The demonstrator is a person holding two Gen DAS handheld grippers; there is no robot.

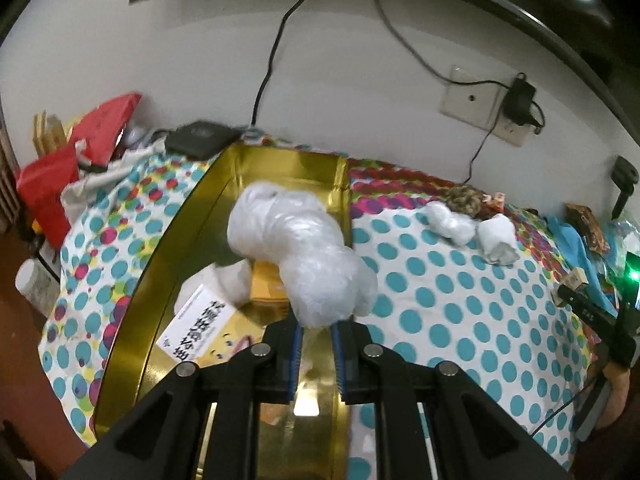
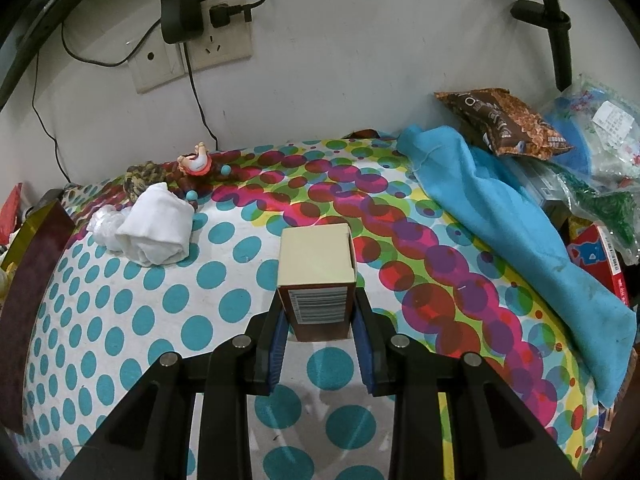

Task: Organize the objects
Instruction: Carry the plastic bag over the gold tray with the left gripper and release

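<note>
A: Left tongs [image 1: 316, 326] are clamped tight on a crumpled, translucent white plastic bag [image 1: 298, 254], pinched at its lower end, the bulk of it bulging up and away from the blue pads.

B: And it's hanging right over the shiny gold rectangular tray [image 1: 280, 168], above the inside, not touching the bottom as far as I can tell.

A: Down in that tray there's a white booklet with black printed characters [image 1: 200, 326] lying flat, with a soft white bundle [image 1: 228, 284] just beyond it.

B: Over to the right tongs [image 2: 318, 330], closed around a small cardboard box with a cream top and a barcode on its brown near face [image 2: 316, 280]. Pads press both sides of its lower part.

A: The box stands upright on the surface, which wears a polka-dot cloth in teal, red and purple [image 2: 160, 320].

B: Further out, a rolled white cloth [image 2: 160, 232] sits beside a small wad of clear plastic [image 2: 102, 220], touching it.

A: Behind those, a knotted brown rope ball [image 2: 144, 180] and a little orange-and-white figurine [image 2: 196, 164], close to the white wall [image 2: 340, 60].

B: On the right, a rumpled bright blue cloth [image 2: 500, 220] runs along the edge, with a brown patterned snack packet [image 2: 508, 124] behind it.

A: And a black power adapter [image 2: 178, 10] is plugged into the wall socket.
</note>
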